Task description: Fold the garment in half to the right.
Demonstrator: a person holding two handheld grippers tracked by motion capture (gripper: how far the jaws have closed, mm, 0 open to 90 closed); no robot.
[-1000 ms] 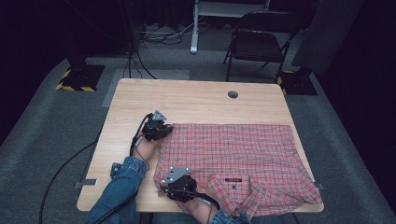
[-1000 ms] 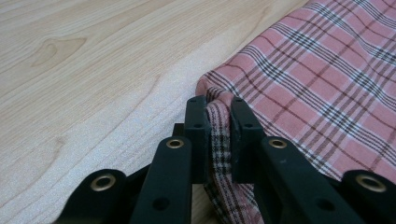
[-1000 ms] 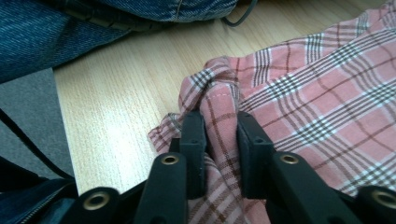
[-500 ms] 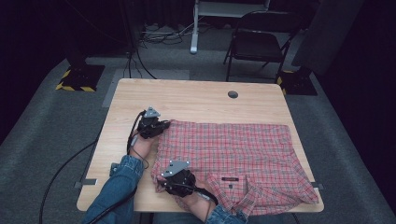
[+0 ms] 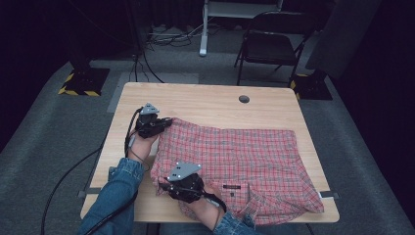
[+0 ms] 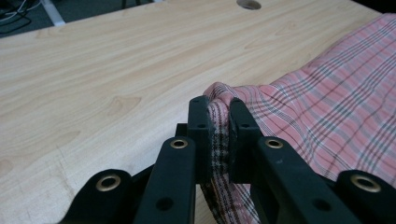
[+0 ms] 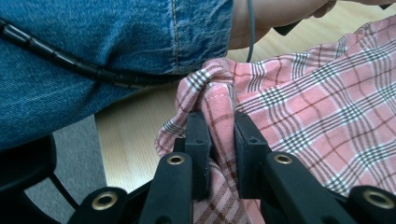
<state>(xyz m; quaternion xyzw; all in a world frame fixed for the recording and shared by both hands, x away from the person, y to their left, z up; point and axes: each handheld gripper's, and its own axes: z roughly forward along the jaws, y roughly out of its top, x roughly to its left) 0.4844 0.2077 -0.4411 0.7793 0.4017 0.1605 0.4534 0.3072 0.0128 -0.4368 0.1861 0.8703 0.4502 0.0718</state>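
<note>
A red plaid shirt [image 5: 244,156] lies spread on the wooden table [image 5: 205,100], its collar and label [image 5: 232,187] toward the near edge. My left gripper [image 5: 166,122] is shut on the far left corner of the shirt, and the left gripper view shows the cloth [image 6: 327,88] bunched between the jaws of the left gripper [image 6: 218,105]. My right gripper [image 5: 165,186] is shut on the near left edge. In the right gripper view a fold of the shirt [image 7: 322,98] is pinched in the right gripper [image 7: 218,119]. The shirt's left edge hangs lifted off the table.
A round cable hole [image 5: 243,99] sits near the table's far edge. Bare wood [image 6: 116,70] lies left of the shirt. A folding chair [image 5: 274,44] and floor cables [image 5: 171,36] stand beyond the table. The other arm's denim sleeve [image 7: 116,46] and a black cable [image 7: 70,60] are close ahead of the right gripper.
Both grippers have risen, still closed on the shirt, and its left edge has come up off the table. The left gripper has also drifted toward the far left.
</note>
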